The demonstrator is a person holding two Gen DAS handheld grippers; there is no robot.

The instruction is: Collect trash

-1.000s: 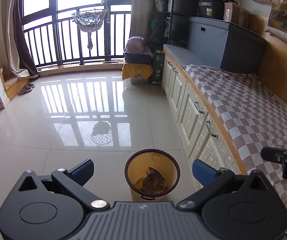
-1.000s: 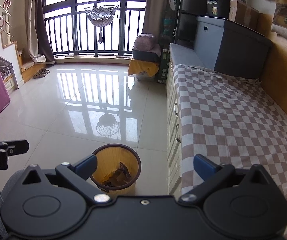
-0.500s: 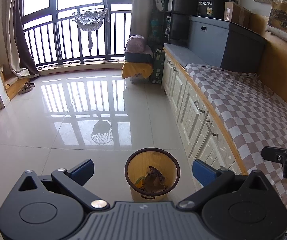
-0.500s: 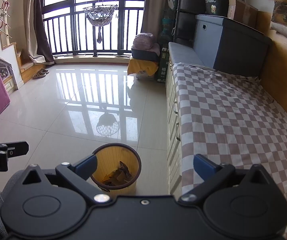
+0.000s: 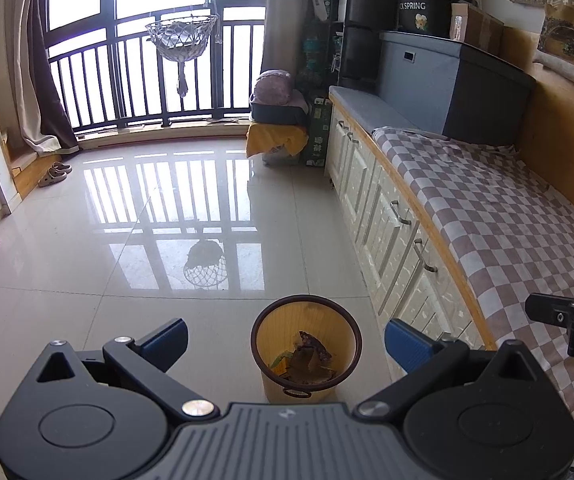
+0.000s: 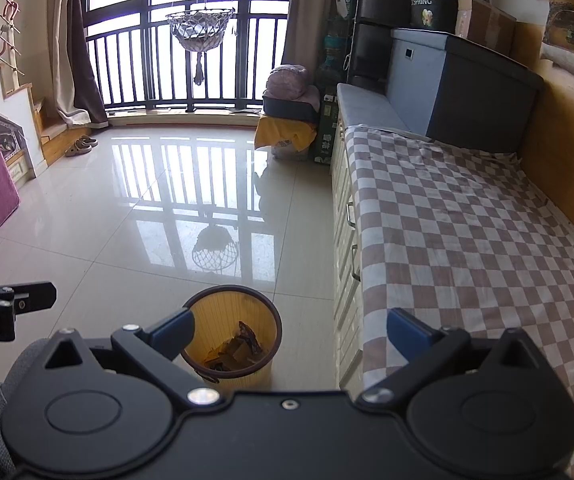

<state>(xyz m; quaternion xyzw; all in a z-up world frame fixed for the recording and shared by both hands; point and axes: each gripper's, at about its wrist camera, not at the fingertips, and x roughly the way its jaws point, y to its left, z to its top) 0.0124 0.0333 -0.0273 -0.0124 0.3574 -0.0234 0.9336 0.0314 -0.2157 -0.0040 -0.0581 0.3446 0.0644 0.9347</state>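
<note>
Down on the glossy tiled floor (image 5: 87, 264) stood the yellow wastebasket (image 5: 306, 344), upright, its dark rim open to the cameras, just beside the white cabinet fronts (image 5: 387, 232) of the built-in bench. Inside it lay the trash (image 5: 307, 360): a crumpled heap of brownish wrappers and paper with a sliver of green at one edge (what each piece was could not be told). Seen from the right wrist, the same heap of trash (image 6: 237, 354) sat low in the wastebasket (image 6: 231, 336), well under the rim. Starting at the left, the left gripper (image 5: 285, 336) hung above the floor with its blue-tipped fingers (image 5: 167, 336) spread wide and nothing between them, the basket showing in the gap. Further right, the right gripper (image 6: 291, 328) was likewise spread wide and empty, its left finger (image 6: 175, 328) overlapping the basket's rim in the view and its right finger over the bench. The checked cloth (image 6: 467, 240) covering the bench top lay bare of litter as far as could be seen. At the far end of the bench sat a large grey storage box (image 5: 447, 80) with its lid shut, and on top of it a black round tin (image 5: 425, 14) lettered SPRING and a brown carton (image 5: 477, 26); their contents were hidden. A net basket (image 5: 181, 38) hung at the balcony railing, holding something pale.
</note>
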